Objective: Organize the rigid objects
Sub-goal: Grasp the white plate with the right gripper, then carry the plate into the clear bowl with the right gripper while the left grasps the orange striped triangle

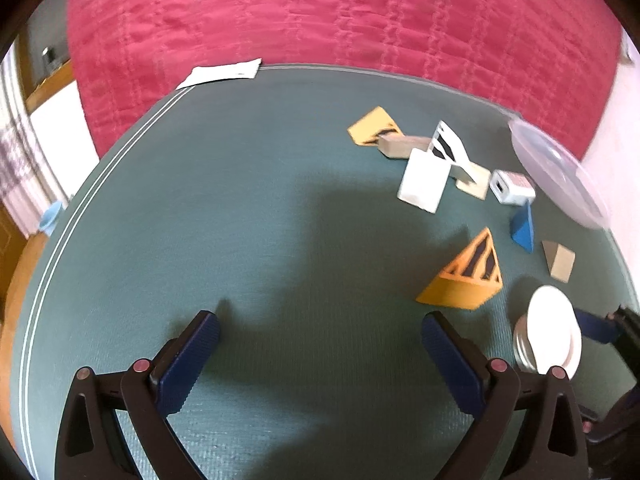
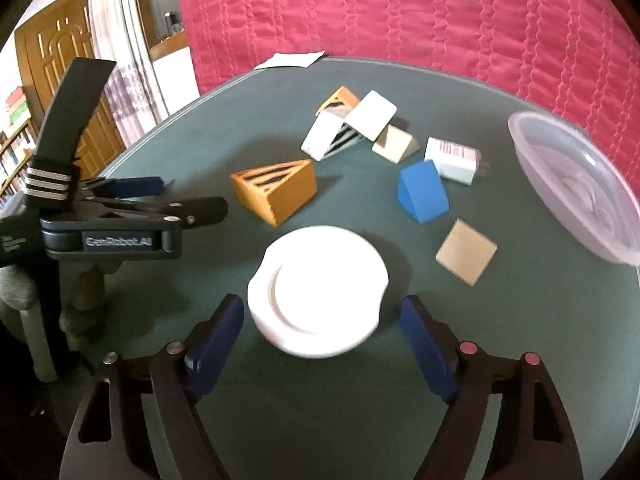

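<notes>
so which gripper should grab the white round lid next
Right. The right gripper already straddles the white round lid, pads not yet touching. The left gripper faces bare green mat, lid off to its side.

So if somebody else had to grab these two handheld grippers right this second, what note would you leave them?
Left gripper: open, empty, over bare green table.
Right gripper: jaws either side of the white round lid, pads not visibly pressing on it; treat it as not yet gripped.
On the table: orange slotted wedge, blue wedge, plain wooden block, white charger plug, and a pile of white and wooden blocks behind.
Clear plastic bowl at the right edge looks empty.
Done: nothing sorted yet, by the look of it.
Left: everything, probably into the bowl.
</notes>
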Demonstrator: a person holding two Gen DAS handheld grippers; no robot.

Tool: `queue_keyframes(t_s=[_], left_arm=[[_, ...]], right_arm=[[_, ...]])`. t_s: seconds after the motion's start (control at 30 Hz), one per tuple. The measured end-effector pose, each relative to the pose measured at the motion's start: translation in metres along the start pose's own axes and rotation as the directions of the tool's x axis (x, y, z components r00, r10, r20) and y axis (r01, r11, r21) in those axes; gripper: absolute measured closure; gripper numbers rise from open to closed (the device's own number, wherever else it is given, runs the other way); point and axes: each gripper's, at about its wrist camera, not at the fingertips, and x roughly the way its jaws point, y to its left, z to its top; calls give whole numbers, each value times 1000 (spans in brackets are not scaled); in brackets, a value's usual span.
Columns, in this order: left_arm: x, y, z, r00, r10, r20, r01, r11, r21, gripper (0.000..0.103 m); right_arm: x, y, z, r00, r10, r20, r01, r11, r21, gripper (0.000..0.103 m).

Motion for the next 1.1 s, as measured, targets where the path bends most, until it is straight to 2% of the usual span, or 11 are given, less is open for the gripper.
queue_keyframes(t_s=[0.07,0.13,0.43,0.67,0.8,1.07,1.1], left_arm=[[-1,5,1,1000,-6,5,6,1000,-27,0],[-2,7,0,1000,-11,9,12,999,-39,0],[-8,7,1,998,-51,45,53,998,-42,1],[-21,-11,2,990,-106,93,105,994,17,1],[-22,-27,5,990,-105,97,98,992,73,1],[0,-60,13,994,-103,40,95,980,175,16],[7,-62,13,995,-99,23,94,980,177,22]], right_arm=[[3,2,4,1000,-4,4,4,1000,-2,35],[5,3,6,1000,-6,9,6,1000,2,38],[-3,-5,2,999,-22,33,21,999,32,41],[-14,-20,-8,998,-54,39,52,997,50,41],[-18,-31,-13,997,-64,35,61,996,69,41],[-25,-37,-16,997,-60,54,57,996,66,41],[-25,-37,-17,997,-59,56,56,996,65,41]])
